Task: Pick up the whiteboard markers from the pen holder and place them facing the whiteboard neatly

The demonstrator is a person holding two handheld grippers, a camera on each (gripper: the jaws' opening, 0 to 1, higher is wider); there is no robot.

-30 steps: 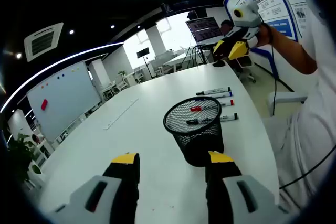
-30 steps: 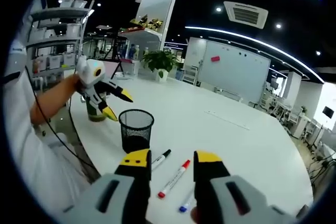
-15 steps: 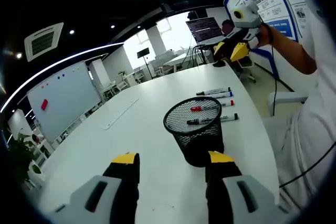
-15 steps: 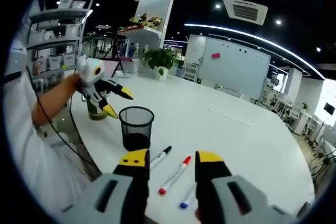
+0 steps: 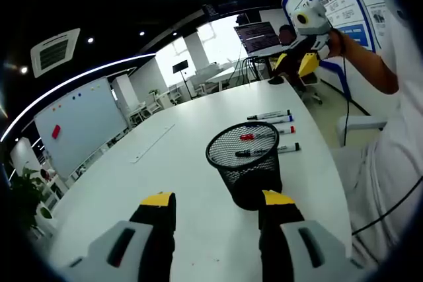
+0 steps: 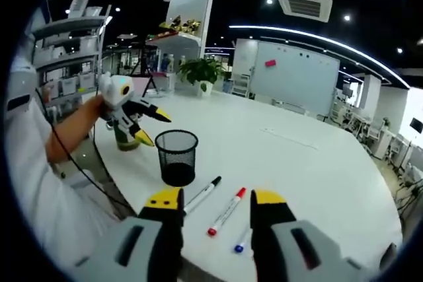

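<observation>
- In the left gripper view the left gripper (image 5: 215,204) has its jaws spread wide with nothing between them, held above the table (image 5: 132,183).
- The holder (image 5: 246,166), a black mesh cup, stands just ahead of the right jaw tip, upright on the white table.
- Past the holder four markers lie side by side in a row: a black one (image 5: 269,115) farthest, then a blue one (image 5: 280,120), a red one (image 5: 285,129), and a black one (image 5: 289,148) nearest, partly seen through the mesh.
- The right gripper (image 5: 299,64) is up in the air beyond the markers, in a person's hand; its jaws look parted and empty.
- In the right gripper view the right gripper (image 6: 217,203) has open jaws gripping nothing, and three markers lie just ahead of its tips: black (image 6: 202,194) by the left jaw, red (image 6: 227,211) between the jaws, blue (image 6: 241,242) partly hidden by the right jaw.
- The holder (image 6: 176,157) stands beyond the left jaw, with the left gripper (image 6: 148,126) held open just beside it.
- A whiteboard (image 6: 297,87) stands well beyond the table.
- Wall posters carry print too small to read.
</observation>
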